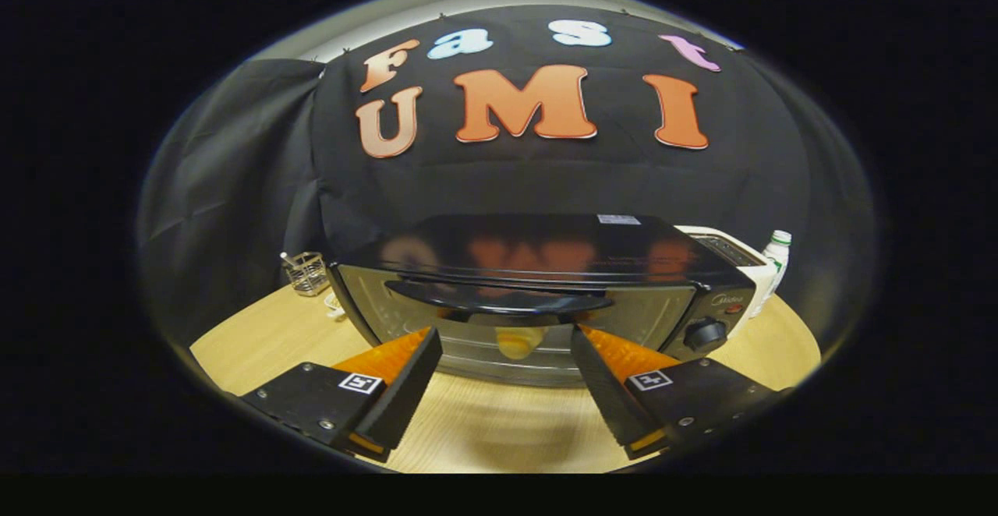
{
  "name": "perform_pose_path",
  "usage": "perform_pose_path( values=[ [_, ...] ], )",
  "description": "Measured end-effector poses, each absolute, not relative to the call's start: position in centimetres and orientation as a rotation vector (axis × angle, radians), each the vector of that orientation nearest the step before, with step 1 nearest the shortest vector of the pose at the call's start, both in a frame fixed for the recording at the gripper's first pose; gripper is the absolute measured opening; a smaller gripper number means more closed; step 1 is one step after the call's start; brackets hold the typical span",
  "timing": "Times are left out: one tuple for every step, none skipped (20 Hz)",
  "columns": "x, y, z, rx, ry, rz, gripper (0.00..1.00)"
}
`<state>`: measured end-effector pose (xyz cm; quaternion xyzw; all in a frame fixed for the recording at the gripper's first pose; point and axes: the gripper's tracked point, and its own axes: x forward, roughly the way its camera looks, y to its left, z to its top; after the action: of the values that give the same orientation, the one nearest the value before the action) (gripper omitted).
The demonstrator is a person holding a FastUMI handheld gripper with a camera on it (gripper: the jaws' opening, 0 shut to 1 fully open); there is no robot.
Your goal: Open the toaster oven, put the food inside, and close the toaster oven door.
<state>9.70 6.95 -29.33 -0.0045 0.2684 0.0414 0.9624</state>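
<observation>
Facing the toaster oven (pixel 538 298) at frame centre, the tool (pixel 507 348) is spread, holding nothing; door (pixel 514 325) shut, pale food (pixel 518 341) seemingly behind glass, fitting a finished close.

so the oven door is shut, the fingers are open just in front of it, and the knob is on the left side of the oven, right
Not quite: the knob is on the right side of the oven. The rest holds in the gripper view: door shut, fingers open just in front.
</observation>
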Motion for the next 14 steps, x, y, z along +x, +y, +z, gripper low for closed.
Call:
perform_pose_path(
  values=[
    [9.7, 7.0, -28.2, 0.007, 0.512, 0.082, 0.99],
    [9.0, 7.0, -28.3, 0.042, 0.535, 0.084, 0.99],
    [8.4, 7.1, -27.8, 0.083, 0.539, 0.098, 0.98],
    [8.1, 7.1, -26.6, 0.106, 0.502, 0.102, 0.99],
    [8.0, 6.2, -25.0, 0.093, 0.45, 0.085, 0.98],
    [7.7, 5.3, -23.2, 0.073, 0.397, 0.073, 0.98],
    [7.1, 4.8, -21.4, 0.06, 0.353, 0.071, 0.97],
    [6.3, 4.9, -19.6, 0.054, 0.315, 0.082, 0.97],
    [5.4, 5.0, -18.1, 0.06, 0.292, 0.1, 0.97],
    [4.3, 5.6, -16.8, 0.081, 0.276, 0.135, 0.97],
    [3.1, 6.4, -15.5, 0.109, 0.26, 0.174, 0.97],
    [2.0, 6.8, -14.0, 0.126, 0.238, 0.205, 0.97],
    [1.2, 6.9, -12.6, 0.124, 0.209, 0.22, 0.97],
    [0.6, 6.6, -11.4, 0.11, 0.179, 0.218, 0.97]
  ],
)
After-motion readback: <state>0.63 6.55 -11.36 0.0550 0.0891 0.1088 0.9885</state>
